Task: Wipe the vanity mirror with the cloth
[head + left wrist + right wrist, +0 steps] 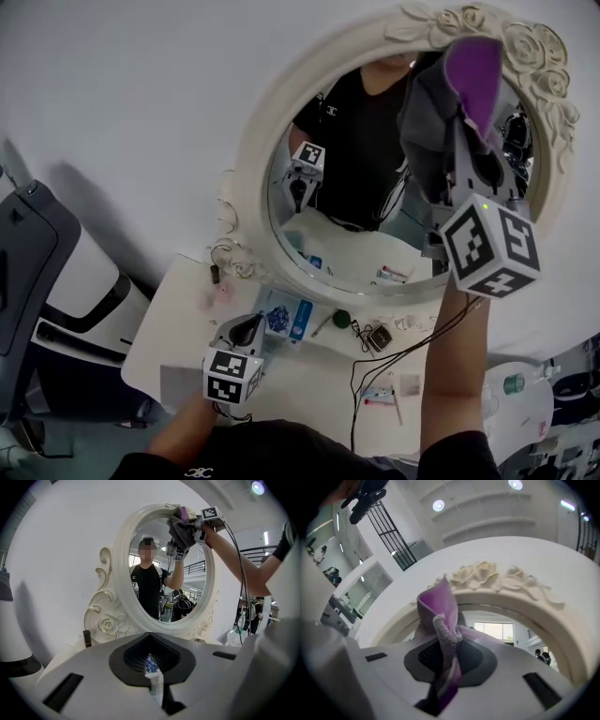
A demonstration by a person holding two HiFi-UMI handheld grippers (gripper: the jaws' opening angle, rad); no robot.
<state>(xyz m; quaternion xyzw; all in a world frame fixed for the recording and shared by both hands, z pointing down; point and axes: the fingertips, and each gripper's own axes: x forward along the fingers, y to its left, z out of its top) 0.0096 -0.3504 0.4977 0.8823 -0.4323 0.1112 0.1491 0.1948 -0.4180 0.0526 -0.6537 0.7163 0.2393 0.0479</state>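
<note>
The oval vanity mirror (356, 202) stands against the wall in a cream carved frame (255, 159). My right gripper (466, 141) is raised to the mirror's upper right and is shut on a purple and grey cloth (473, 70), which lies against the glass just under the frame's roses. In the right gripper view the cloth (440, 616) bunches out of the jaws below the carved top (497, 578). My left gripper (247, 330) hangs low over the table, shut and holding nothing. In the left gripper view the mirror (164, 564), cloth (180, 529) and right gripper (197, 524) show above the left gripper (152, 679).
The white table (300, 375) under the mirror carries a blue packet (281, 317), a dark green round lid (341, 319), a small square item (379, 337) and black cables (361, 370). A small dark tube (86, 638) stands by the frame's foot. A grey and white unit (37, 272) is at the left.
</note>
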